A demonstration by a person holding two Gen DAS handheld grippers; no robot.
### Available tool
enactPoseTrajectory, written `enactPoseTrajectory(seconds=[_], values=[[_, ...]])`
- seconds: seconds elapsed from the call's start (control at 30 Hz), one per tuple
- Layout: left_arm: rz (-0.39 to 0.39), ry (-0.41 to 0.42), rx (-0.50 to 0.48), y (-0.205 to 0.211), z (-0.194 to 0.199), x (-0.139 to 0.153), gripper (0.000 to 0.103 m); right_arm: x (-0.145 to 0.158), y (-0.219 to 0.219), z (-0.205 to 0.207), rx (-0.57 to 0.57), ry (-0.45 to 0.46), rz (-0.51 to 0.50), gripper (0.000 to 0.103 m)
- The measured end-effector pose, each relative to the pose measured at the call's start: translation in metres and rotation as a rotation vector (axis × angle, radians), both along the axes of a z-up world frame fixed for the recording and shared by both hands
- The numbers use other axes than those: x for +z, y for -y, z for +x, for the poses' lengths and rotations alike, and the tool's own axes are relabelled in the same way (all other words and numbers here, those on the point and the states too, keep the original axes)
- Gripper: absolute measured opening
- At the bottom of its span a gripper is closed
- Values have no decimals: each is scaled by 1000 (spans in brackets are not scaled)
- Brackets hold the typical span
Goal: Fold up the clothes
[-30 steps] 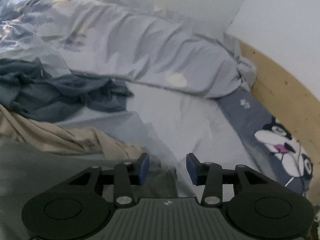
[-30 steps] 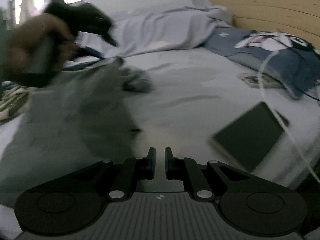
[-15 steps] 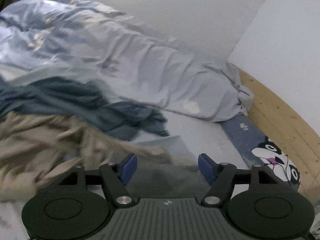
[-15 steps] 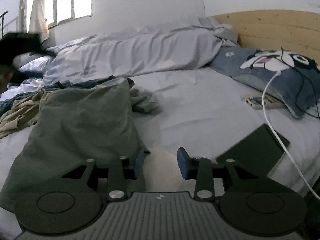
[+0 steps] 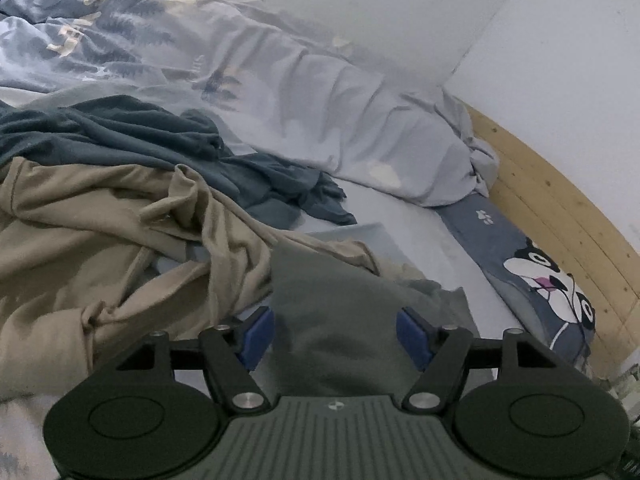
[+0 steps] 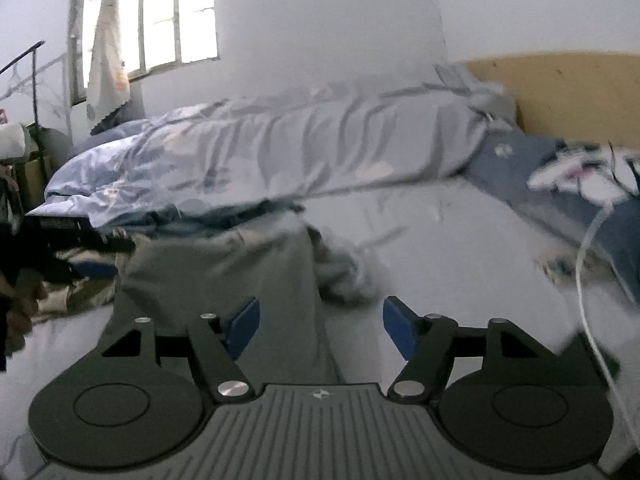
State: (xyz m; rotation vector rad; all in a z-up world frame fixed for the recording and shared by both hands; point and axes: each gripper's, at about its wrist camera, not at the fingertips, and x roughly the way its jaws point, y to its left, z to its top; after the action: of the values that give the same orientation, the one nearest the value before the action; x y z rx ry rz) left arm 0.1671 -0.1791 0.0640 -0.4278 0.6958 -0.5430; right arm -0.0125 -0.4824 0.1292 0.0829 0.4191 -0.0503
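Both grippers' fingers have been spread wide and emptied since earlier; the green garment (image 5: pixel 344 312) lies flat between the left fingers (image 5: pixel 260 336), apparently laid out, with an edge to be gripped next.

Bare sheet (image 6: pixel 440 248) right of the grey garment (image 6: pixel 224 276) is passable. Crumpled clothes (image 5: pixel 100 220) block the left. A white cable (image 6: pixel 592 280) crosses the far right.

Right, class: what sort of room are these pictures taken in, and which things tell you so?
Most likely a bedroom in a home. There is a rumpled duvet on a bed, a wooden headboard behind a pillow, and loose clothes waiting to be folded.
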Motion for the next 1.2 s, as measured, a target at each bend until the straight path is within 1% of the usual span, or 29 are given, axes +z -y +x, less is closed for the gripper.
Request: enactPoseTrajectory(seconds=[0.03,0.1,0.2,0.23,0.33,0.43,0.47,0.53,0.63,0.73,0.77,0.8,0.83,0.87,0.9,1.0,1.2], values=[[-6,-2,-1,-1,3,-3,67,3,1,9,16,10,20,86],[-17,-10,-8,-3,8,-10,67,10,2,28,52,31,75,97],[-29,-22,-25,-5,17,-18,67,14,7,53,99,63,171,99],[-35,-25,-34,-5,21,-20,67,14,8,61,112,71,200,102],[-69,-40,-44,-6,33,-25,67,7,12,79,95,90,264,103],[-106,-60,-48,-8,43,-30,67,-8,20,86,57,68,345,103],[-115,-63,-50,-8,46,-31,67,-13,22,88,52,58,355,103],[-136,-70,-55,-8,52,-34,67,-18,24,92,34,35,345,103],[-173,-81,-57,-8,60,-39,67,-20,25,94,42,46,346,103],[-205,-85,-62,-7,65,-44,65,-20,24,94,73,62,322,103],[-209,-80,-65,-7,64,-43,58,-21,23,95,90,65,311,103],[-210,-70,-69,-7,62,-40,45,-22,22,96,97,64,306,103],[-210,-59,-73,-7,60,-38,38,-22,22,98,100,61,303,103],[-211,-49,-76,-7,57,-35,27,-23,21,99,103,58,300,103],[-211,-38,-80,-8,55,-33,22,-24,21,101,107,55,297,103],[-213,-6,-92,-8,48,-25,17,-24,24,105,110,56,291,103],[-215,57,-115,-9,34,-10,15,-26,35,120,163,23,271,103]])
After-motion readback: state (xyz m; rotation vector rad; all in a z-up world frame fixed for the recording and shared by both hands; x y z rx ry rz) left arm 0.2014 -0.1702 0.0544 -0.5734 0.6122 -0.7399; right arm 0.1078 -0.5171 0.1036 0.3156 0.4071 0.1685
